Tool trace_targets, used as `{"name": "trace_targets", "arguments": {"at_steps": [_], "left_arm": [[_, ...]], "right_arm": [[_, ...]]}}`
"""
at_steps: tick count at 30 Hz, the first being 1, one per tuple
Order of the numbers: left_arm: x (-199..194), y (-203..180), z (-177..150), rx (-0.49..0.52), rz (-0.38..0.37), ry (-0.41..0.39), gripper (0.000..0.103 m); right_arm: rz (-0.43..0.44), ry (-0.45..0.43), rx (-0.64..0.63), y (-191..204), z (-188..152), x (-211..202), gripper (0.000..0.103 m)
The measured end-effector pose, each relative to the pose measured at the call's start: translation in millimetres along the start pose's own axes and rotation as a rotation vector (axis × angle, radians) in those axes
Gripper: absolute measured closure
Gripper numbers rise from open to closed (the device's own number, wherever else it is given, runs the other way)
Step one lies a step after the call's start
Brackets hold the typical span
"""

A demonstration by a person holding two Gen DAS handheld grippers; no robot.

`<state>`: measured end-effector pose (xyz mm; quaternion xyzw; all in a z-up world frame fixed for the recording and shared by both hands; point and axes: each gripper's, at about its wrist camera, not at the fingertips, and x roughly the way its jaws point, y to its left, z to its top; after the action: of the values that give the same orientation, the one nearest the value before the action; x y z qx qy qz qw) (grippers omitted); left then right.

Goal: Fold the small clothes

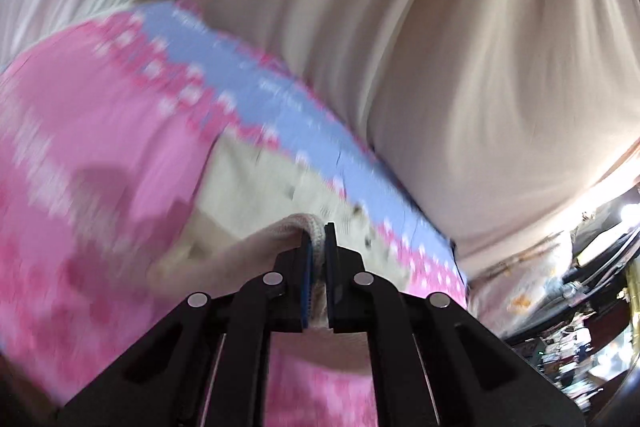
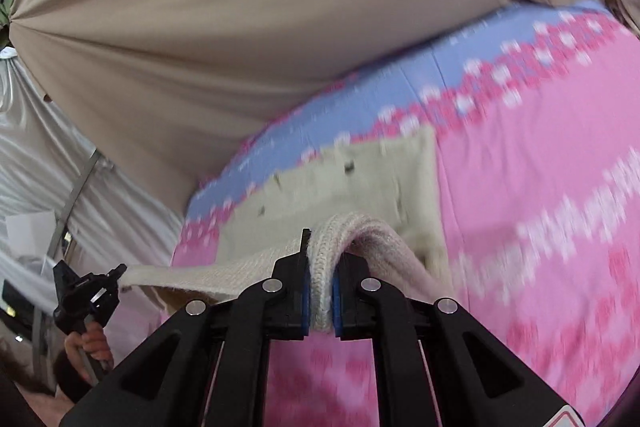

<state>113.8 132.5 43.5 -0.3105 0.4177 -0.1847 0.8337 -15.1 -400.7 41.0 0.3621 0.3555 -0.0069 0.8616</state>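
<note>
Both the right gripper (image 2: 320,287) and left gripper (image 1: 318,267) are clamping the cream knit garment's (image 2: 352,183) near edge, lifting it over the pink-and-blue bedsheet (image 2: 540,167); carrying both corners level should be landing a square fold.

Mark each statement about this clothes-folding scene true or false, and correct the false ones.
1. The left tool is shut on the cream knit garment. True.
2. The right tool is open and holds nothing. False: it is shut on a ribbed edge of the same garment.
3. The garment lies over a pink and blue patterned sheet. True.
4. The sheet is plain green. False: it is pink with a blue border.
5. The left tool shows in the right wrist view. True.
</note>
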Motion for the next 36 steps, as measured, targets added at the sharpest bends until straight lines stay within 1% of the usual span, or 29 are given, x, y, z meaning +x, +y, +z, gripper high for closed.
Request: {"name": "trace_targets", "arguments": {"at_steps": [1,2,5,10,12,14,17,18,20,22,23,24,25,26,27,28,30,31,32,33,34,35,36], "left_arm": [[15.6,-3.2,10.5,0.007,-0.001,0.003,0.099],[31.4,-4.7,18.9,0.008,0.017,-0.001,0.099],[84.8,-0.4,44.7,-0.027,0.051,0.009,0.099],[159.8,10.7,63.9,-0.008,0.147,0.041,0.099],[187.1,20.2,65.9,-0.022,0.189,0.063,0.099],[206.2,28.9,65.4,-0.024,0.225,0.085,0.099],[232.0,42.0,62.1,-0.012,0.277,0.108,0.098],[238.2,45.2,60.0,-0.005,0.292,0.112,0.095],[243.9,52.1,58.4,-0.003,0.3,0.109,0.094],[242.7,57.5,58.4,-0.019,0.284,0.094,0.09],[235.9,61.0,58.9,-0.032,0.268,0.061,0.089],[230.8,62.0,59.0,-0.035,0.281,0.04,0.074],[220.6,65.5,59.4,-0.041,0.318,-0.003,0.053],[211.8,69.4,59.5,-0.049,0.33,-0.036,0.047],[202.5,75.0,59.1,-0.058,0.334,-0.056,0.043],[197.1,78.4,58.5,-0.064,0.325,-0.054,0.043],[186.4,79.1,54.7,-0.057,0.28,-0.045,0.043],[183.8,74.3,51.3,-0.025,0.266,-0.025,0.041],[186.7,69.2,47.9,0.018,0.281,0.007,0.038],[193.1,65.2,44.7,0.045,0.298,0.03,0.03],[205.4,59.7,40.5,0.1,0.325,0.08,0.03],[216.9,55.3,37.0,0.145,0.333,0.125,0.031],[228.2,51.7,32.7,0.181,0.315,0.17,0.046]], "right_arm": [[-0.002,-0.007,0.022,-4.7,11.9,15.9,0.096],[0.002,-0.007,0.042,-10.3,22.1,29.9,0.096],[-0.017,0.003,0.089,-24.4,45.1,66.5,0.096],[-0.077,0.047,0.161,-46.1,66.4,130.3,0.096],[-0.106,0.072,0.183,-55.3,68.5,152.1,0.096],[-0.134,0.1,0.186,-61.4,67.4,168.8,0.095],[-0.166,0.136,0.202,-69.2,64.6,188.1,0.09],[-0.171,0.13,0.211,-70.7,64.2,189.1,0.09],[-0.153,0.106,0.221,-70.2,64.8,185.0,0.088],[-0.145,0.068,0.206,-66.5,66.0,175.6,0.079],[-0.151,0.042,0.194,-64.0,66.2,167.7,0.072],[-0.187,-0.008,0.17,-59.9,64.7,156.1,0.049],[-0.202,-0.047,0.149,-57.1,64.1,145.9,0.036],[-0.199,-0.07,0.132,-56.4,63.2,138.8,0.035],[-0.192,-0.073,0.123,-56.9,61.9,134.0,0.035],[-0.198,-0.049,0.113,-57.3,58.8,132.3,0.035],[-0.231,0.028,0.073,-56.5,49.9,138.6,0.035],[-0.24,0.054,0.053,-55.6,45.9,142.6,0.035],[-0.254,0.082,0.029,-54.2,41.1,149.6,0.035],[-0.266,0.11,0.01,-53.5,37.7,159.3,0.035],[-0.278,0.141,0.001,-54.5,35.0,168.4,0.035],[-0.289,0.183,-0.006,-56.2,32.1,180.5,0.039],[-0.283,0.217,-0.005,-57.5,30.2,189.0,0.077]]}}
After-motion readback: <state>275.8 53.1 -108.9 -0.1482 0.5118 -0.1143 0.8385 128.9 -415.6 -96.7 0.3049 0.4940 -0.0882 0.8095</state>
